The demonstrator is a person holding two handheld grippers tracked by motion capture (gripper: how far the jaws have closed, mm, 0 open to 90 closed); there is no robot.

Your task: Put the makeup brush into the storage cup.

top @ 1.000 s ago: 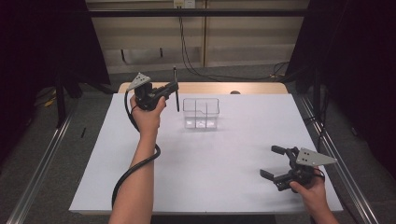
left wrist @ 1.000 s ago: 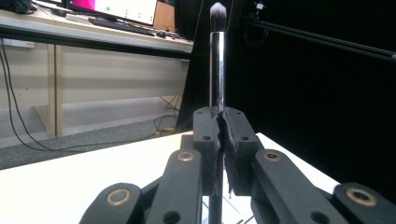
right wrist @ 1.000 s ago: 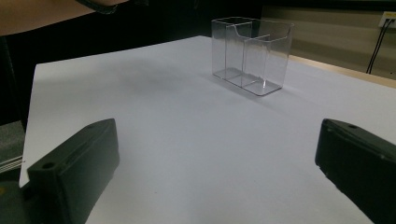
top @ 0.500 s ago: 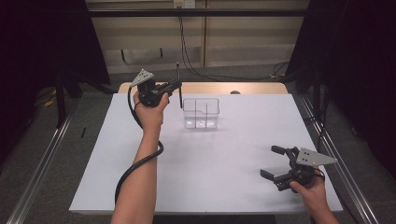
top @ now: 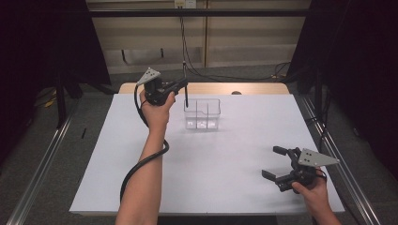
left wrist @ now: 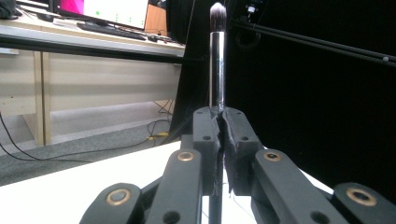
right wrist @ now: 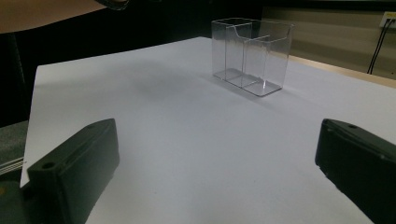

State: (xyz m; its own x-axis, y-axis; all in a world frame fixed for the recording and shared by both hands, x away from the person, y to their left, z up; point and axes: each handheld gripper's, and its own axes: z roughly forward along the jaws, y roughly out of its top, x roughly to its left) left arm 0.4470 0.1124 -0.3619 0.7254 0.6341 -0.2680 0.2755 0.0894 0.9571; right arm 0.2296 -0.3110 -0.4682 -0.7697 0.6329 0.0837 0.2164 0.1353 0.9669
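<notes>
White desk [top: 141,178] status: left hand-held gripper [top: 183,84] clamps the upright slim black makeup brush [top: 186,91] above the empty clear plastic two-compartment organiser [top: 202,114], insertion pending; right hand-held gripper [top: 277,164] idles, jaws apart.

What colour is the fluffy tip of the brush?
Dark, nearly black bristles on the brush; the left gripper view shows them best.

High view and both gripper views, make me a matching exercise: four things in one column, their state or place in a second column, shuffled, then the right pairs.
Things:
1. left gripper
2. right gripper
3. makeup brush
4. clear organizer

States or places:
A. stands on the white table, no items inside
B. jaws spread wide, nothing between them
C. upright, bristles at the top
D. jaws clamped on a thin handle

Pairs: 1-D, 2-B, 3-C, 4-A
</notes>
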